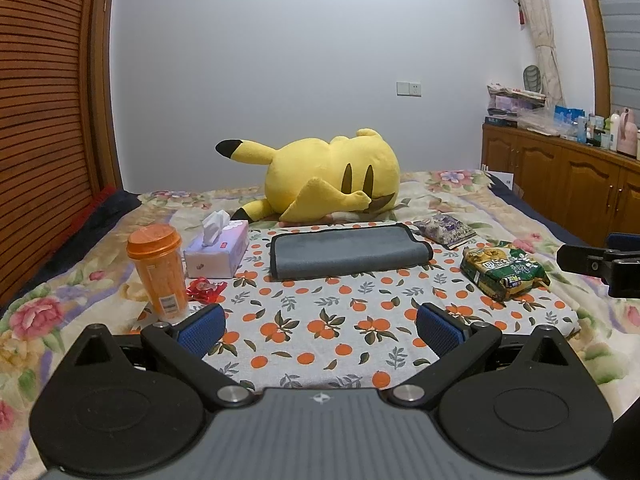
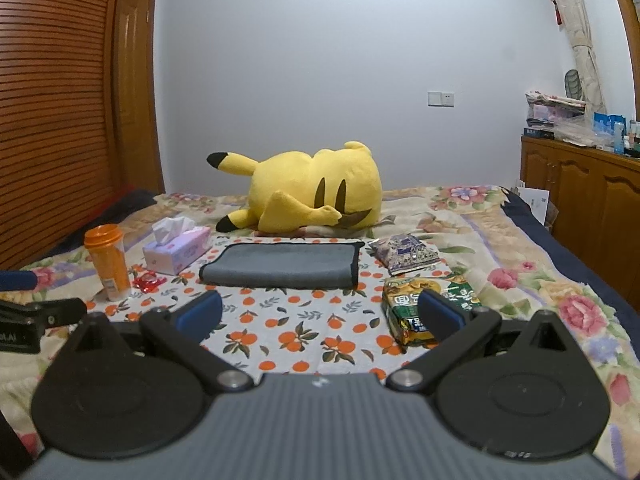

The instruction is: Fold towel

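A grey towel [image 1: 346, 251] with black edging lies folded flat on the orange-print cloth [image 1: 320, 320] on the bed, in front of the yellow plush. It also shows in the right wrist view [image 2: 282, 265]. My left gripper [image 1: 320, 330] is open and empty, held back from the towel over the cloth. My right gripper [image 2: 320, 314] is open and empty, also short of the towel. Part of the right gripper shows at the right edge of the left wrist view [image 1: 600, 264].
An orange cup [image 1: 158, 272], a tissue box [image 1: 218, 250] and a red wrapper [image 1: 205, 289] stand left of the towel. A green snack bag [image 1: 502, 271] and a purple packet [image 1: 445, 229] lie right. The yellow plush [image 1: 328, 178] lies behind. Wooden cabinets [image 1: 560, 168] stand far right.
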